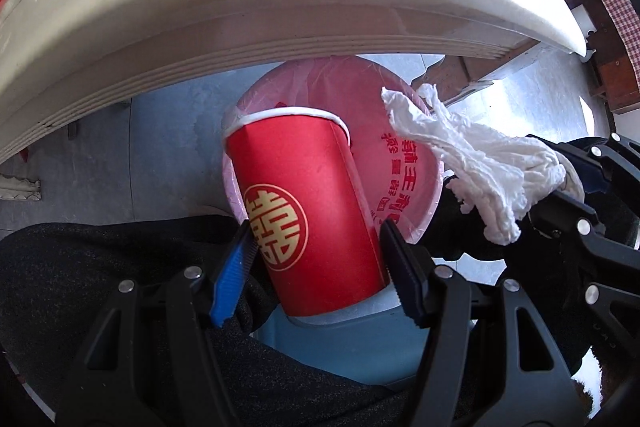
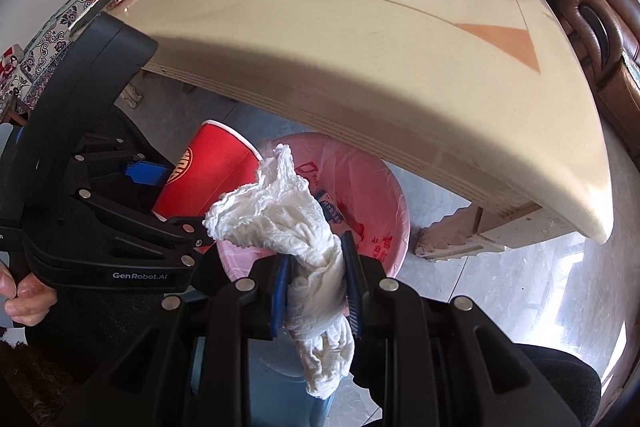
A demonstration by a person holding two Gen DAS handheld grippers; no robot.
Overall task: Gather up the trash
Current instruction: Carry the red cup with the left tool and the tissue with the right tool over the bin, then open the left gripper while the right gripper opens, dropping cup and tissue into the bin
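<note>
We hold red cup [image 1: 308, 211] in left gripper [image 1: 316, 259], tissue [image 2: 304, 239] clamped in right gripper [image 2: 318, 291]; pink-lined bin [image 1: 400, 163] directly below both, cup axis pointing into bin mouth.

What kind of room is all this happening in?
Probably a home living room: a glossy beige coffee table with small cartons on it, a brown leather sofa behind, and a waste bin lined with a pink plastic bag on the tiled floor.

My left gripper [image 1: 316, 251] clamps a red paper cup [image 1: 304, 203] between its fingers [image 1: 404, 279], above the bin [image 1: 404, 187] with its pink bag. At right, my right gripper [image 1: 560, 187] pinches a crumpled white tissue [image 1: 472, 155]. The desk [image 1: 240, 7] edge arcs overhead.
</note>
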